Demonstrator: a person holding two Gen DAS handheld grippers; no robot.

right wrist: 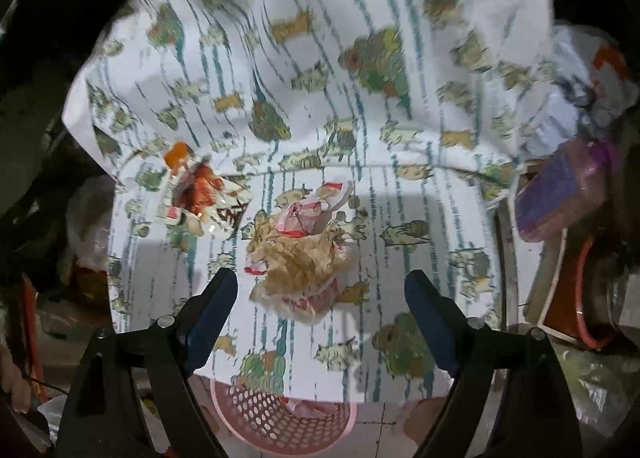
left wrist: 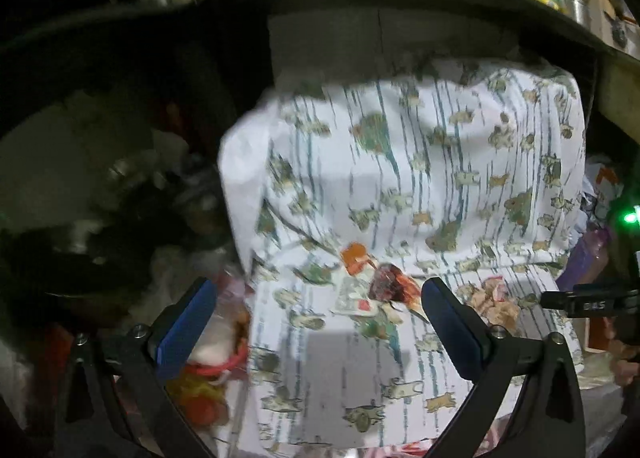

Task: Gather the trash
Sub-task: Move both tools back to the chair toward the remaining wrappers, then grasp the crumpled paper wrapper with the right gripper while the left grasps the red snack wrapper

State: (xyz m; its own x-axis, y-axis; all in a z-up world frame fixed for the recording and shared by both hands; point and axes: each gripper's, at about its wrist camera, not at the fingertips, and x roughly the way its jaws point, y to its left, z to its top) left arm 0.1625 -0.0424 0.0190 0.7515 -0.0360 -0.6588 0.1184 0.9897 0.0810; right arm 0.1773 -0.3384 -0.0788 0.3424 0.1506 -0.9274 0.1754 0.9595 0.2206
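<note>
Item 1: crumpled paper wad (right wrist: 300,258). It lies on the cloth-covered desk (right wrist: 420,198), directly ahead of our right tongs (right wrist: 320,294) at 12 o'clock and lined up with the gap between the tips. It is brown and white paper with red print, loosely balled. We judge it very light, soft and springy; it should crush rather than slip. We would grip across the bulky brown middle, not the loose white flaps at its far edge, which may tear or unfold.

Item 2: wrapper (right wrist: 200,198). It sits at about 10 o'clock from the wad, near it but apart. In the left view the same wrapper (left wrist: 380,290) lies between our left tongs (left wrist: 316,306) at 12 o'clock. It is glossy film, orange and dark red, with a white label. We judge it light, thin and slick, and flat enough that the tips may slide over it. The raised crumpled centre looks like the best hold.

Item 3: tongs. Both pairs stand wide open and hold nothing.

Item 4: cloth. It is white with a green and tan print and drapes over the desk, with folds at the far side. It is loose, so a low pinch could snag it along with the trash.

Item 5: pink basket (right wrist: 276,414). It is perforated and sits below the desk's near edge at 6 o'clock in the right view. We take it as the likely bin.
</note>
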